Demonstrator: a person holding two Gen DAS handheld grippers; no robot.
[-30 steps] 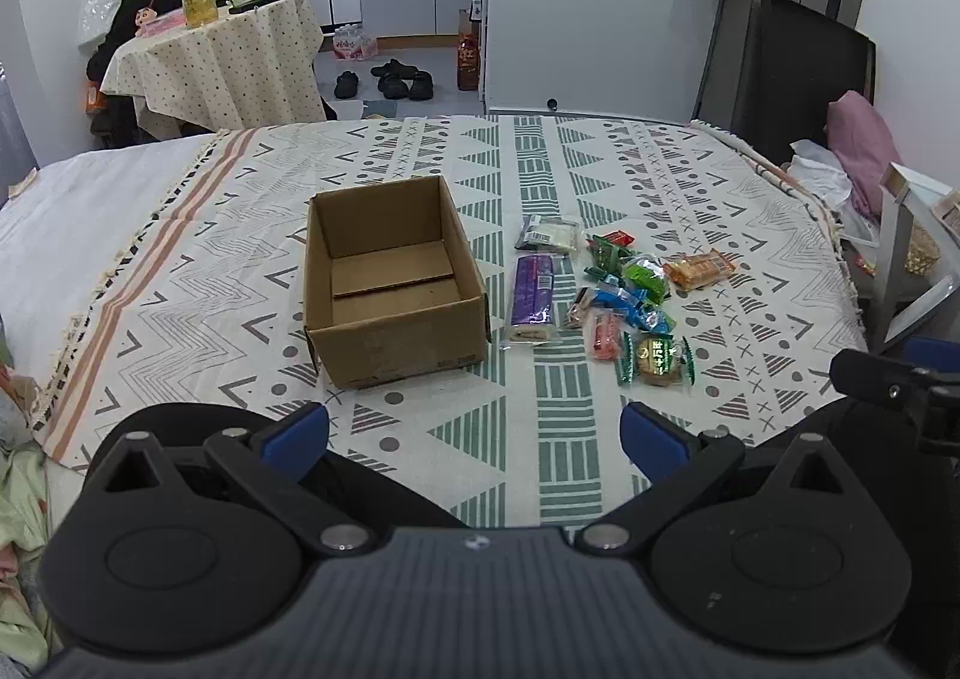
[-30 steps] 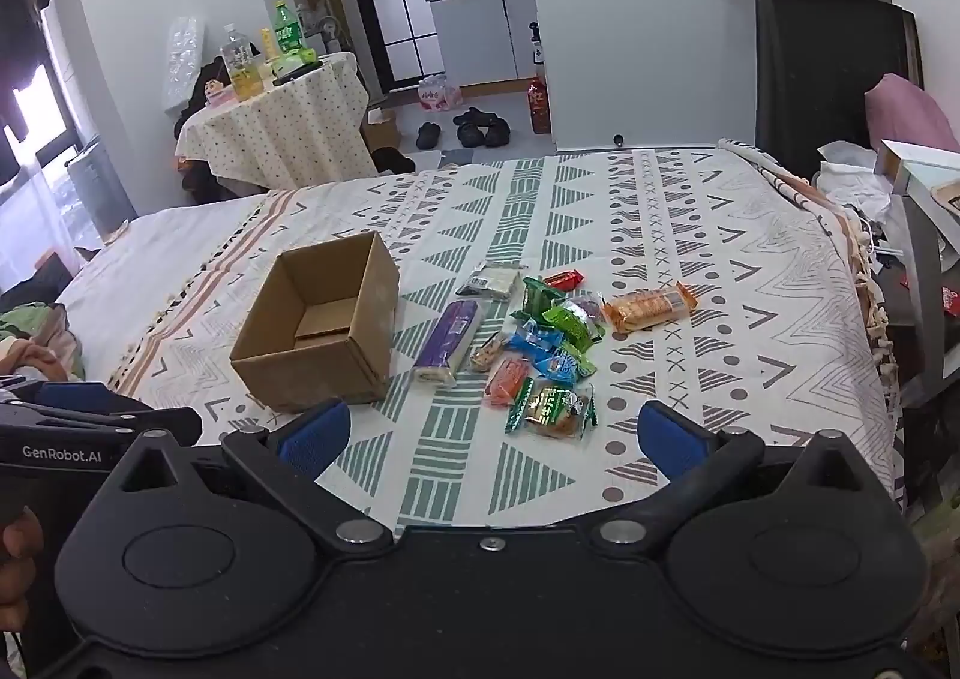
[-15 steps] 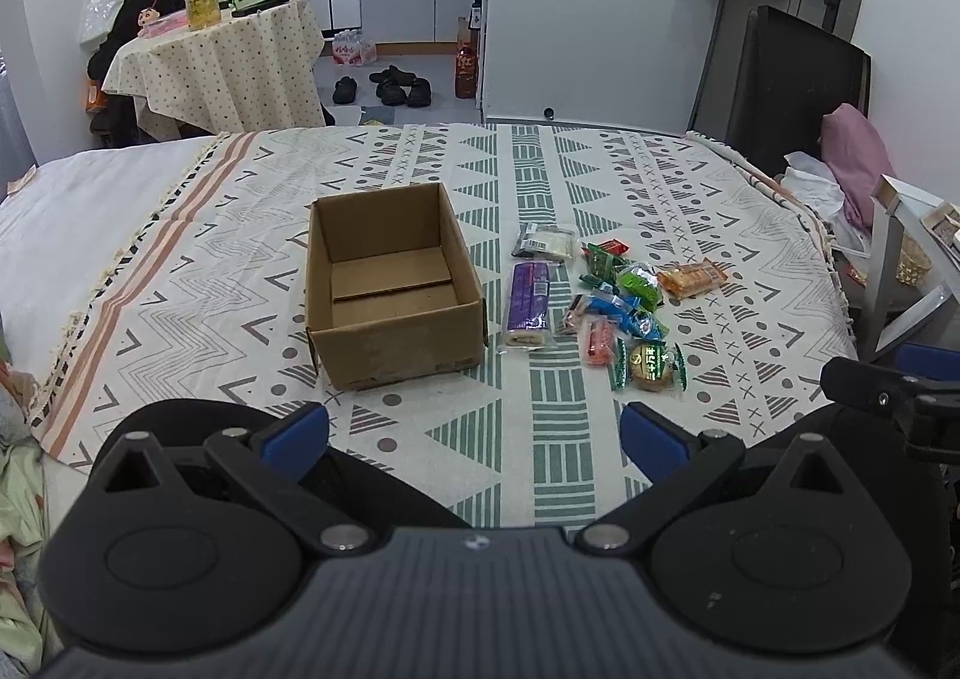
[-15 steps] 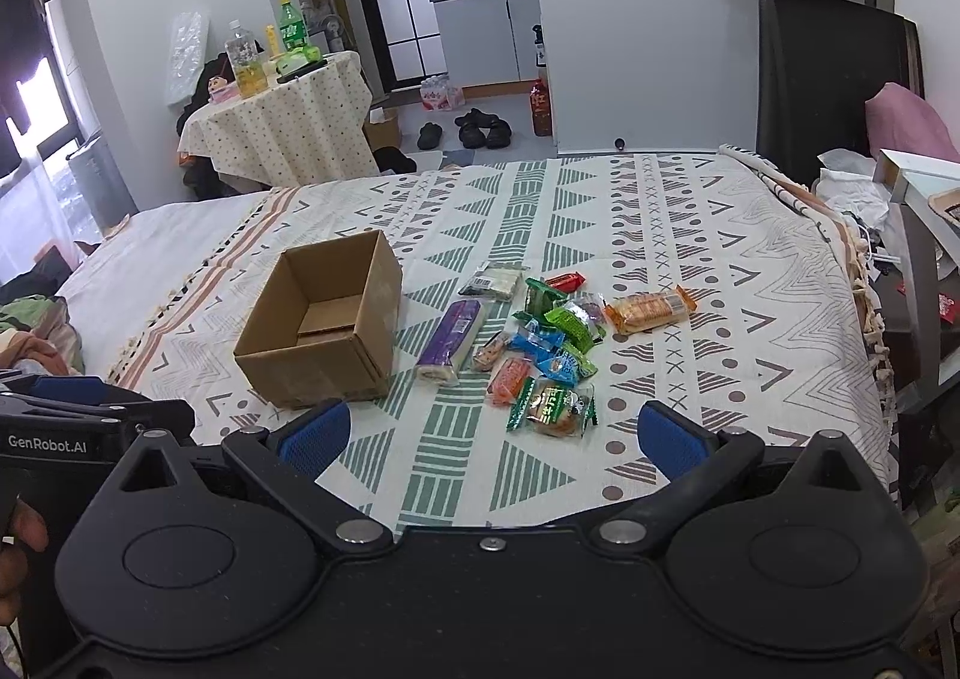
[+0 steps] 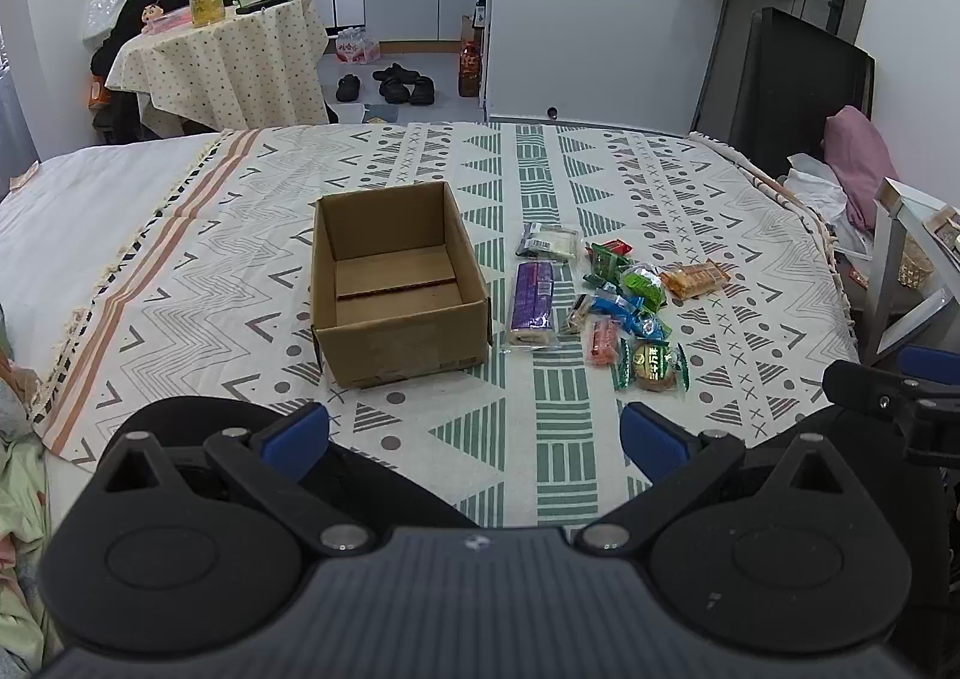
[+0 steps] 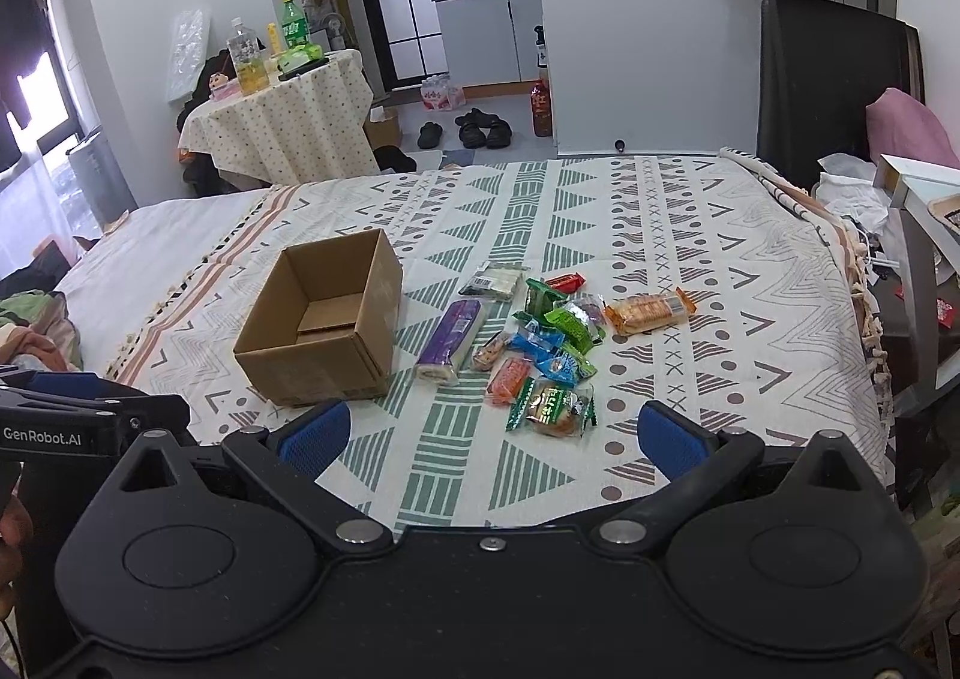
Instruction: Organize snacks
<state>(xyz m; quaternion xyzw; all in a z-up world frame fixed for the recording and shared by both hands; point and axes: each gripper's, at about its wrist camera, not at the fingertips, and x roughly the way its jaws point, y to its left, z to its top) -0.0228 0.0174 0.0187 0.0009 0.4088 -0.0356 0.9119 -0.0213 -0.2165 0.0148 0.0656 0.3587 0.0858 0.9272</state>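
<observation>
An open, empty cardboard box [image 5: 396, 283] [image 6: 324, 328] stands on the patterned bed cover. Right of it lies a cluster of wrapped snacks: a long purple pack [image 5: 531, 304] [image 6: 453, 340], an orange biscuit pack [image 5: 696, 277] [image 6: 648, 310], green and blue packets [image 5: 639, 283] [image 6: 570, 319], and a round cake in green wrap [image 5: 651, 364] [image 6: 552, 403]. My left gripper [image 5: 474, 433] is open and empty, held back from the box. My right gripper [image 6: 492, 433] is open and empty, just short of the snacks.
The bed's right edge drops to a metal stand [image 5: 900, 271] and a pink cushion [image 5: 858, 169]. Beyond the bed stand a cloth-covered table with bottles [image 5: 222, 49], shoes [image 5: 396, 79] on the floor and a black chair [image 6: 834, 73]. Clothes [image 5: 18, 499] lie at my left.
Both grippers have drawn slightly back and up, so the box and snacks sit a little lower and smaller in view. Nothing on the bed has moved.
</observation>
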